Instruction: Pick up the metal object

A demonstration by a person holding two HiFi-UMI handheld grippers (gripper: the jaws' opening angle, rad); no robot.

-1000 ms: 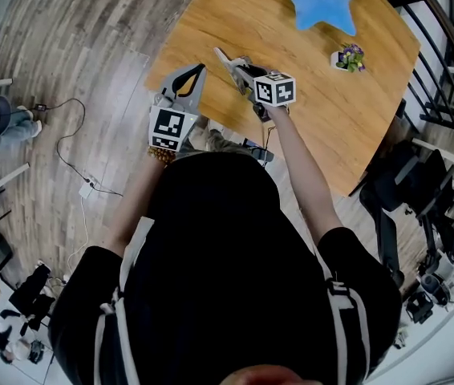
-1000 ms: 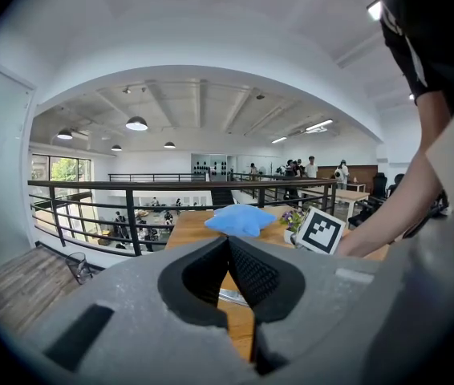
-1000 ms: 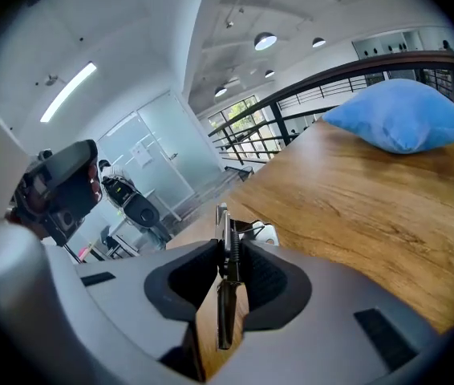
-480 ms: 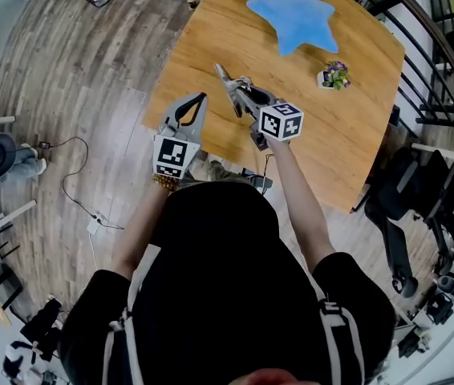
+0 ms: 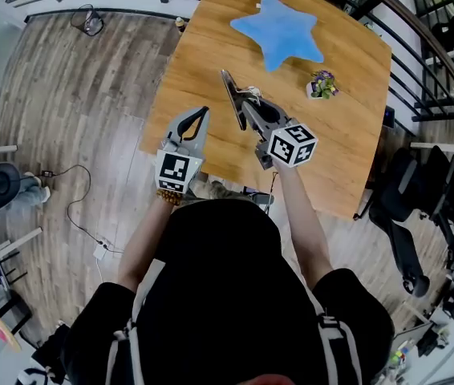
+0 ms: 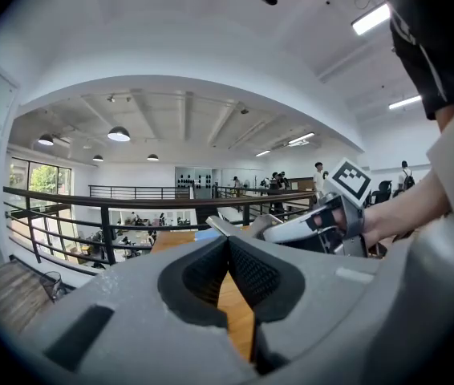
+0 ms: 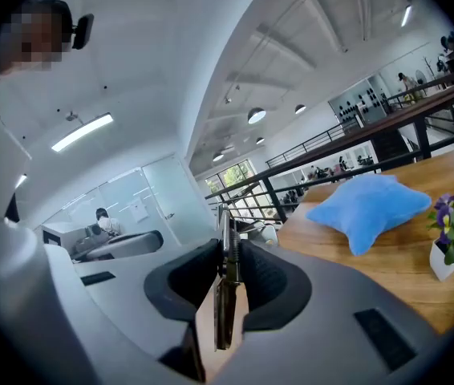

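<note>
A flat, narrow metal object (image 5: 230,95) sticks out past the tips of my right gripper (image 5: 249,112), which is shut on it and holds it in the air above the wooden table (image 5: 347,135). In the right gripper view the metal object (image 7: 224,295) stands edge-on between the dark pads of that gripper (image 7: 229,251). My left gripper (image 5: 201,112) hangs over the table's near left edge, to the left of the right one, shut with nothing in it. The left gripper view has its tips (image 6: 227,241) touching, with the metal object (image 6: 220,226) just beyond them.
A blue star-shaped cushion (image 5: 277,29) lies at the table's far end, and a small white pot of purple flowers (image 5: 320,85) stands to its right. Black railings (image 5: 435,70) run along the right side. An office chair (image 5: 407,207) stands below right, over wood floor (image 5: 74,95).
The head view has shifted, so the table sits lower in the picture. My right gripper, still clamped on the metal object, looks larger and nearer the camera. The left gripper has kept its place beside it.
</note>
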